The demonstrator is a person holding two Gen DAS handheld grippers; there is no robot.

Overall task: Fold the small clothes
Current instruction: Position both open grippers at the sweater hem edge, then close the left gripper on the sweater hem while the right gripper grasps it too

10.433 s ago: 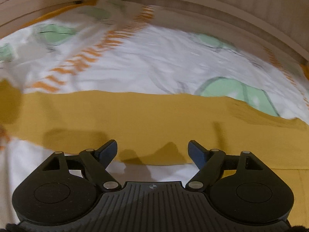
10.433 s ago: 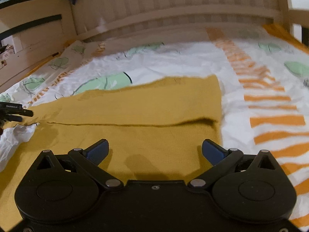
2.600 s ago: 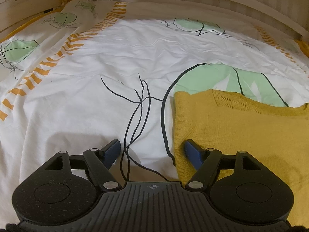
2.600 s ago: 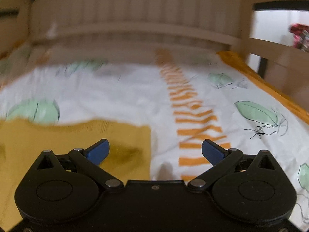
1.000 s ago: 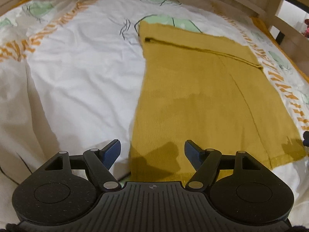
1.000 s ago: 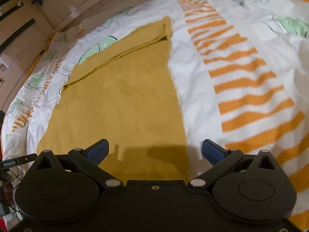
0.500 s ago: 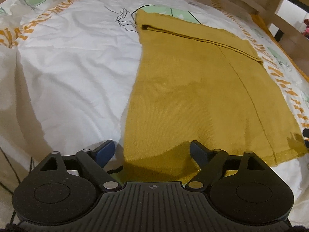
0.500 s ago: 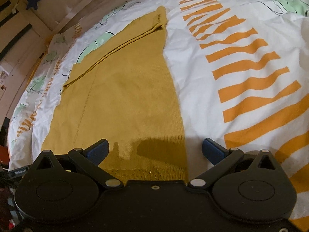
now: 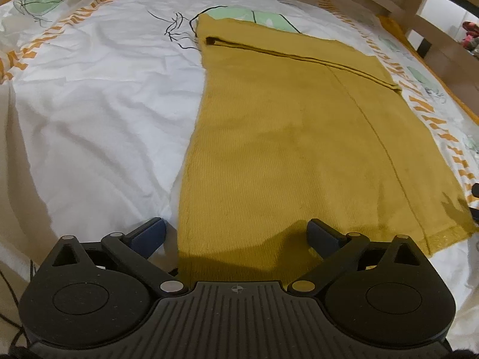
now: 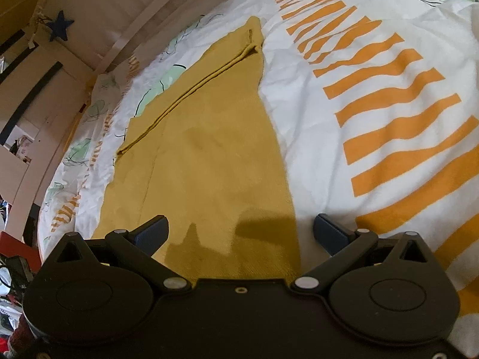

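The mustard knit garment (image 9: 293,137), finely ribbed and folded into a long tapering panel with a doubled band across its far end, lay flat on the creased white duvet (image 9: 98,119) printed with orange bars and green leaves. The left gripper (image 9: 236,233) was opening, its jaws wide over the garment's near left corner, pads off the cloth. The right gripper (image 10: 241,233) stood apart over the near right edge, gripping nothing.

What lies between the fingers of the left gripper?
The near left corner of the yellow garment, lying flat in the left wrist view; the left gripper is opening.
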